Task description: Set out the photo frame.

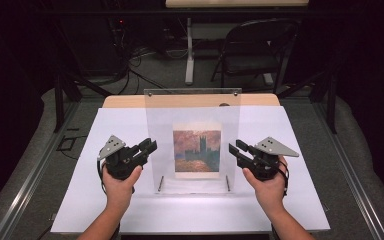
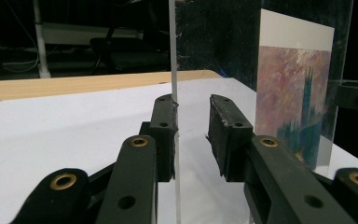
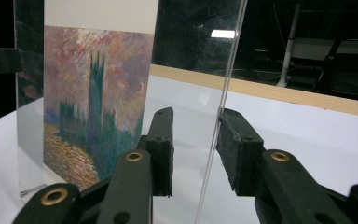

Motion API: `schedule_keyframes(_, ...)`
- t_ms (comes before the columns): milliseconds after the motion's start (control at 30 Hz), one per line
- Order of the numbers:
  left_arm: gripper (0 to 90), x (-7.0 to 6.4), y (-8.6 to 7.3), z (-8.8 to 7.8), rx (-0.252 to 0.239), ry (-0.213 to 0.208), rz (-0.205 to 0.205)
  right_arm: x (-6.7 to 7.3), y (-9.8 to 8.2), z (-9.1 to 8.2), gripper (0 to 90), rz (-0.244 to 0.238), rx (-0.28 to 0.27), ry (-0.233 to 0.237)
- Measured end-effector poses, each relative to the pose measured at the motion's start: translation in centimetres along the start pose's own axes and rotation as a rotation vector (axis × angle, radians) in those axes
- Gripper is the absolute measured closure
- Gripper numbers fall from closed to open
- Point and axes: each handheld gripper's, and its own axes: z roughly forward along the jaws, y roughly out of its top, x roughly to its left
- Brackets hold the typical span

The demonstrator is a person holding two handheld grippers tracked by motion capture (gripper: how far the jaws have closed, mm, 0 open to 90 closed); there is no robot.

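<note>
Left claw (image 1: 147, 148): held level just off the left edge of the clear acrylic panel (image 1: 192, 107). In the left gripper view that edge stands between the two jaws; the left pad (image 2: 165, 135) lies against the sheet, the right pad stands off it with a gap, so nothing is clamped.
Right claw (image 1: 236, 149): held level at the panel's right edge, mirroring the other. In the right gripper view the edge runs between the jaws, touching or nearly touching the right pad (image 3: 233, 147), while the left pad stands clear; narrowed, not gripping.
Left hand (image 1: 120, 177): wraps its claw from below, forearm coming up from the near edge of the desk, jaws pointing inward to the right.
Right hand (image 1: 266, 182): same pose, jaws pointing inward to the left.
Panel: one, upright near the middle of the white sheet (image 1: 80, 200), two screws at its top corners.
Print (image 1: 196, 151): one painting of towers under a reddish sky, seen through the panel's lower middle.
Desk (image 1: 130, 101): wooden edge showing behind the white sheet.
Chair (image 1: 252, 50): one folding chair beyond the desk.
</note>
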Motion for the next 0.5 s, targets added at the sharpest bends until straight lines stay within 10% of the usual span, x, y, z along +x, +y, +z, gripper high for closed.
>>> schedule_keyframes(500,69.8,-1.5,-2.2,-2.5,-0.033,-0.038,0.054,1.2,-2.0,-2.8,68.4,-0.031,-0.024,0.063)
